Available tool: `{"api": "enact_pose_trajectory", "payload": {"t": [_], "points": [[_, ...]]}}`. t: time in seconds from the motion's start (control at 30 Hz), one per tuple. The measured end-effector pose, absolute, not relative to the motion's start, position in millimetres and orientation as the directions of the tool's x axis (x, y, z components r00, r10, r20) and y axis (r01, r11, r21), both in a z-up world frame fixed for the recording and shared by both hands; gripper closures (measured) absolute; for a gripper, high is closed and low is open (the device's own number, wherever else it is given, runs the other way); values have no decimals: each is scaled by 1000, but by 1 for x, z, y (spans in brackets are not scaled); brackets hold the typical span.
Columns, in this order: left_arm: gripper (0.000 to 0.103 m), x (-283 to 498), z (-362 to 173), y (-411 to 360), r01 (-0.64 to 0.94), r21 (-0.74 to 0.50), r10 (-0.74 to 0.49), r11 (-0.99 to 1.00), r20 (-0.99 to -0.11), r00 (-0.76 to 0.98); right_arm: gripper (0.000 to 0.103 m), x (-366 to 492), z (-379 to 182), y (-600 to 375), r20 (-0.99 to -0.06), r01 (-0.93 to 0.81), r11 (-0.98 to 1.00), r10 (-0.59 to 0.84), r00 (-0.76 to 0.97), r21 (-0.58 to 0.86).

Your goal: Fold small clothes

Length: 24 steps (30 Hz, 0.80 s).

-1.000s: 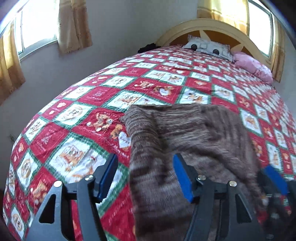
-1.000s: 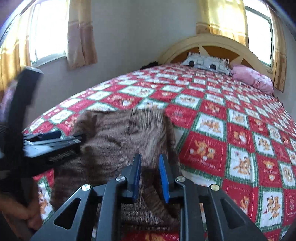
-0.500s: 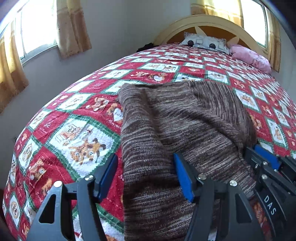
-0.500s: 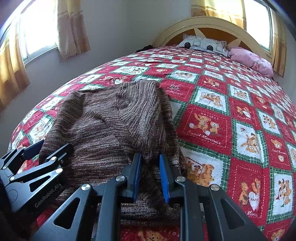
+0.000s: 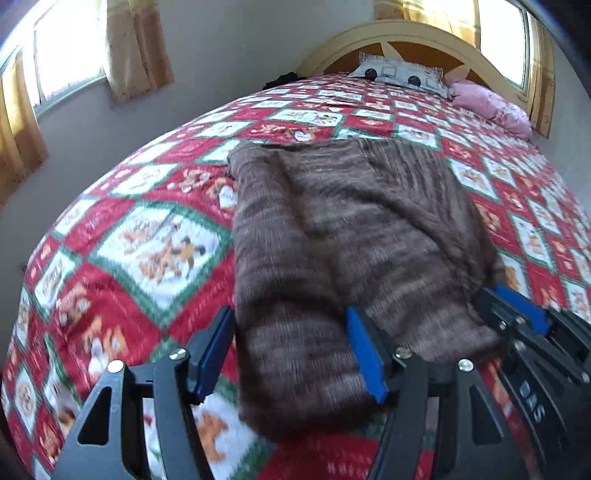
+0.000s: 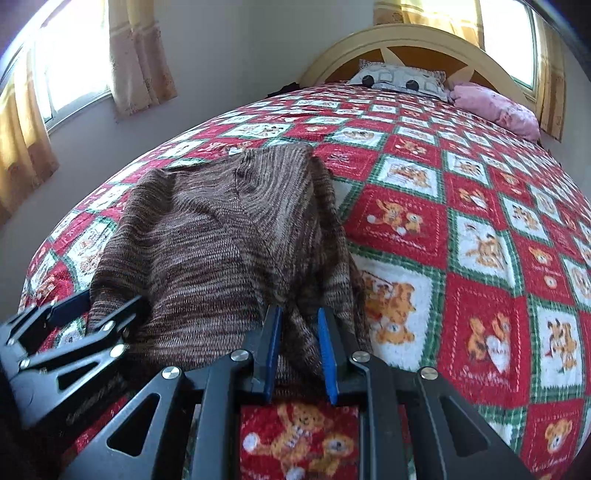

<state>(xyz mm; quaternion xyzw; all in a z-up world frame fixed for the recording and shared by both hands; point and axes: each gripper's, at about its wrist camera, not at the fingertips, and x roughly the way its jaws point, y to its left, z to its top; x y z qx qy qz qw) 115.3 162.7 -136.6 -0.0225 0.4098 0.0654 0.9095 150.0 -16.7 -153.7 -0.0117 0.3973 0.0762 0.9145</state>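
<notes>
A brown striped knit sweater lies flat on the red, white and green teddy-bear quilt. My left gripper is open and hangs low over the sweater's near left corner. The thick hem sits between its blue pads, its edge close to the left pad. My right gripper is shut on the sweater's near right edge, and a ridge of fabric runs into its narrow gap. Each gripper shows in the other's view: the right gripper and the left gripper.
The quilt stretches far to the right and back. A grey patterned pillow and a pink pillow lie under the arched headboard. A wall with a curtained window runs along the bed's left edge.
My left gripper has moved forward and down over the sweater's near left corner, so the hem now fills its gap. The right gripper sank slightly, its grip unchanged. The sweater stayed put.
</notes>
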Motion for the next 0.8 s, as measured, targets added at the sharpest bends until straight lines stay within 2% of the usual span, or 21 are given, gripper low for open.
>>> {"api": "enact_pose_trajectory", "payload": {"t": [0.27,0.4,0.57,0.73,0.8], "points": [[38,111,-138,155,-116,36,104,993,-745,659,82,117,-143,-31,-683,-112,992,117,721,51],[38,109,-137,156,-112,39,103,993,-745,659,82,105,-132,-31,-658,-138,983,181,731,117],[38,101,-135,159,-107,32,94,994,-754,650,82,104,-135,-11,-684,-216,965,258,682,149],[36,97,-136,160,-101,51,105,994,-754,648,82,119,-158,-12,-730,-180,968,251,636,176],[36,98,-138,160,-105,48,105,993,-755,647,82,122,-161,-19,-712,-174,958,284,642,226]]}}
